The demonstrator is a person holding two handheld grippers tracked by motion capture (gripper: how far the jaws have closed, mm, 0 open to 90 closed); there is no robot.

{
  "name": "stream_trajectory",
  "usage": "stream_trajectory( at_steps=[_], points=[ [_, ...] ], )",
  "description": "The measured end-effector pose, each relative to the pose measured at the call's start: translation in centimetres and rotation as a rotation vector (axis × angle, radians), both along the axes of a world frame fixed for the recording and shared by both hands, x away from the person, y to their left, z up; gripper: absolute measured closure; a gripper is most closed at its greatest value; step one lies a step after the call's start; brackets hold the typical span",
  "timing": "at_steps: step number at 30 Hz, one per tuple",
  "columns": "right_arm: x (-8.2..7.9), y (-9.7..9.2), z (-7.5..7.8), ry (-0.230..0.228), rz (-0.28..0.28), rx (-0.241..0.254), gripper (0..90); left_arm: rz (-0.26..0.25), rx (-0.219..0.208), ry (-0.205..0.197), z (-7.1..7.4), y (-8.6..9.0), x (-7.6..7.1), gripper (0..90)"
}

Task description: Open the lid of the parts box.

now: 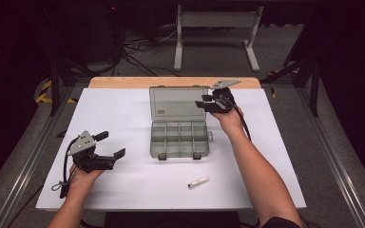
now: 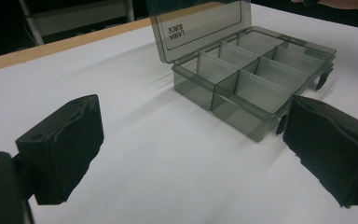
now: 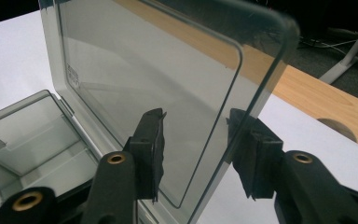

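The jaws of the left gripper (image 1: pixel 109 145) gape wide and empty, parked on the counter (image 1: pixel 123 185) left of the compartment box (image 1: pixel 179 138). The right gripper (image 3: pixel 196 144) straddles the upright lid (image 3: pixel 158 84), jaws apart, seemingly steadying it open.

A white bench (image 1: pixel 123 118) with a pale wooden strip (image 1: pixel 123 82) along its far edge (a round cutout shows in that strip in the right gripper view) stands on a grey floor (image 1: pixel 209 61). Metal rails (image 1: pixel 335 166) run along the floor on both sides of the bench. Beyond it stands a light-grey frame (image 1: pixel 216 28) on two feet, with a tangle of dark cables (image 1: pixel 140 50) to its left. Yellow-and-black hazard tape (image 1: pixel 43 90) marks the floor at the left. The surroundings are dark; light falls mainly on the bench top.
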State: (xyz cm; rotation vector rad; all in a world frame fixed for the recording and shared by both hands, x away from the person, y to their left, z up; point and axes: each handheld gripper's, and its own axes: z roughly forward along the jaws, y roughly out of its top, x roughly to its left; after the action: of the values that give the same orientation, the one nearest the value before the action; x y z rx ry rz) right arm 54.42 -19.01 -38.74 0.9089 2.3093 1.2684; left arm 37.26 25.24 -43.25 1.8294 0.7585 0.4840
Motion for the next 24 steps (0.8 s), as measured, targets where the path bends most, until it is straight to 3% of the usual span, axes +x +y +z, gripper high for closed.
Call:
stream_trajectory(
  at_steps=[13, 24],
  points=[
    [0.7, 0.3, -1.4, 0.051, -0.02, 0.009, 39.2, 0.011, -0.013, -0.003, -0.2, 0.3, 0.0, 5.9],
    [1.2, 0.5, -2.6, 0.094, -0.04, -0.004, 33.1, 0.01, -0.007, -0.006, -0.1, 0.3, 0.0, 5.9]
  ],
)
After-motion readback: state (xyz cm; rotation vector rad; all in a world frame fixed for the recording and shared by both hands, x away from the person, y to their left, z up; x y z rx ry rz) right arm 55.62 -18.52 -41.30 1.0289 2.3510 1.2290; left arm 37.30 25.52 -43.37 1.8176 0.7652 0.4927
